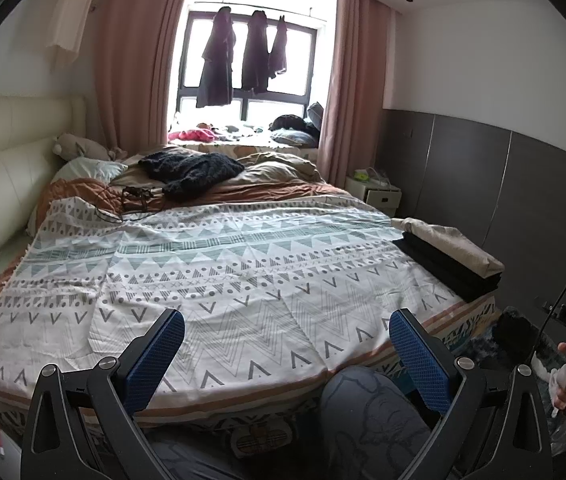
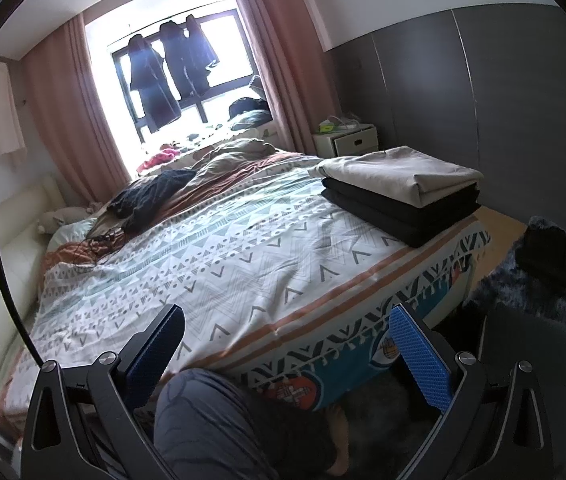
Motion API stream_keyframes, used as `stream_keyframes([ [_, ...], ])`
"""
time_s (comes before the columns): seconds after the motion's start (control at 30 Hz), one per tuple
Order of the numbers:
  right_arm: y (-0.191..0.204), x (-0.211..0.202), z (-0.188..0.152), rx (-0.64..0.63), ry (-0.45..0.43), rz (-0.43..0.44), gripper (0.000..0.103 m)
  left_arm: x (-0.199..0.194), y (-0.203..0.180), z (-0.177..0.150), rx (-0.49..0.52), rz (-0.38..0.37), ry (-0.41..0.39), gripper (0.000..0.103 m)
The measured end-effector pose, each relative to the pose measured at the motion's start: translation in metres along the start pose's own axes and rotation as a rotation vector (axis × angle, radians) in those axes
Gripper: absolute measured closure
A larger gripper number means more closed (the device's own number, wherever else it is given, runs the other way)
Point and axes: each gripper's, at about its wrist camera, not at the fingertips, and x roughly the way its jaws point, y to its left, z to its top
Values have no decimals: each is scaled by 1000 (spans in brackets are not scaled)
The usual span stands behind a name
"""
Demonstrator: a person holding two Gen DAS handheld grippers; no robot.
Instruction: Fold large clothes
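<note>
A stack of folded clothes, a beige piece [image 2: 403, 176] on black pieces [image 2: 399, 210], lies at the bed's right edge; it also shows in the left wrist view [image 1: 451, 254]. A crumpled dark knit garment [image 1: 191, 170] lies at the far side of the bed, also in the right wrist view [image 2: 151, 192]. My left gripper [image 1: 287, 320] is open and empty above the bed's near edge. My right gripper [image 2: 287, 316] is open and empty above the near right edge. The patterned bedspread [image 1: 243, 264] lies flat.
A white nightstand [image 2: 347, 140] stands by the grey wall. Dark clothes [image 1: 239, 56] hang at the window. A dark fluffy rug [image 2: 523, 276] with a black item lies on the floor at right. The person's knee [image 1: 367, 408] is at the bed's foot. Cables [image 1: 131, 196] lie near the pillows.
</note>
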Motion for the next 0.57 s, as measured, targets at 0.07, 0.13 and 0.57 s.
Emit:
stream_keyframes([
  [0.07,0,0,0,1,0,2,1,1,1,0,-3,2,5,0],
  [0.13,0,0,-1,3,4,1,1,3,2,0,-7,2,13,1],
  [0.57,4,-1,-6,-10,10,-2,1,3,1,-2,15,15,6,1],
])
